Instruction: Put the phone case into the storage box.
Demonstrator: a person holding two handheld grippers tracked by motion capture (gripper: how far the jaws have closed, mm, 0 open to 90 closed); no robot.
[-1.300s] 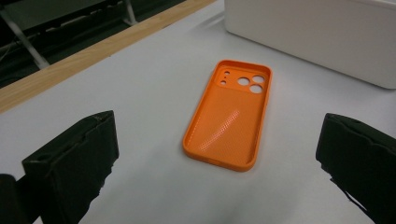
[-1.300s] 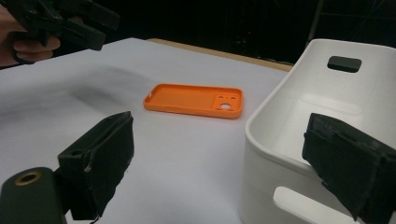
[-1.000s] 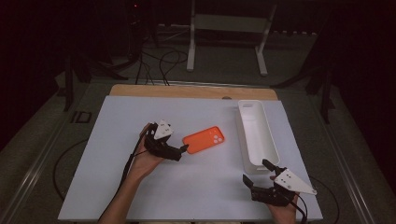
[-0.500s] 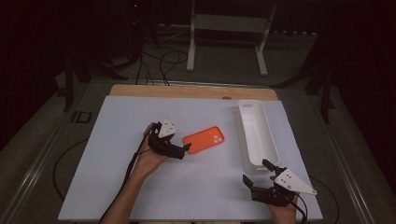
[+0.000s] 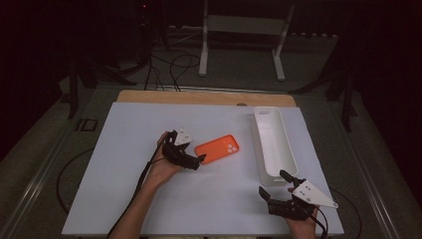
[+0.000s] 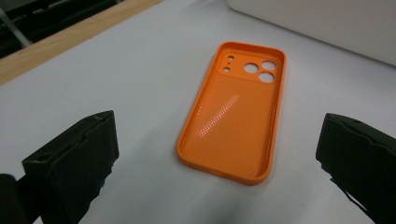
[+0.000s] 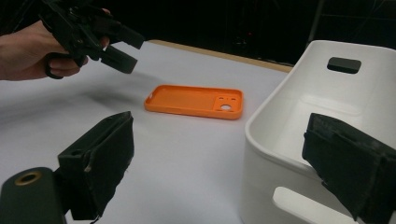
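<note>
On the table (image 5: pixel 124 199), measured from the case:
Bin (image 5: pixel 272 142): white, long, just right of the case, apart from it.
Your right gripper (image 5: pixel 278 191): well off from the case, by the bin's near end, jaws spread.
Your left gripper (image 5: pixel 196 162): just beside the case's left end, jaws spread, holding nothing.
Case (image 6: pixel 236 109): orange, lying flat, open side up.

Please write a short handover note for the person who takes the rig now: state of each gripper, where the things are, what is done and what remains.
Left hand-held gripper: open, empty, its jaws just short of the orange phone case.
Right hand-held gripper: open, empty, at the near end of the white bin.
The case lies flat on the white table, hollow side up, to the left of the bin and apart from it. The bin looks empty.
Done: nothing gripped yet.
Left: probably close on the case, lift it and place it, perhaps in the bin.
</note>
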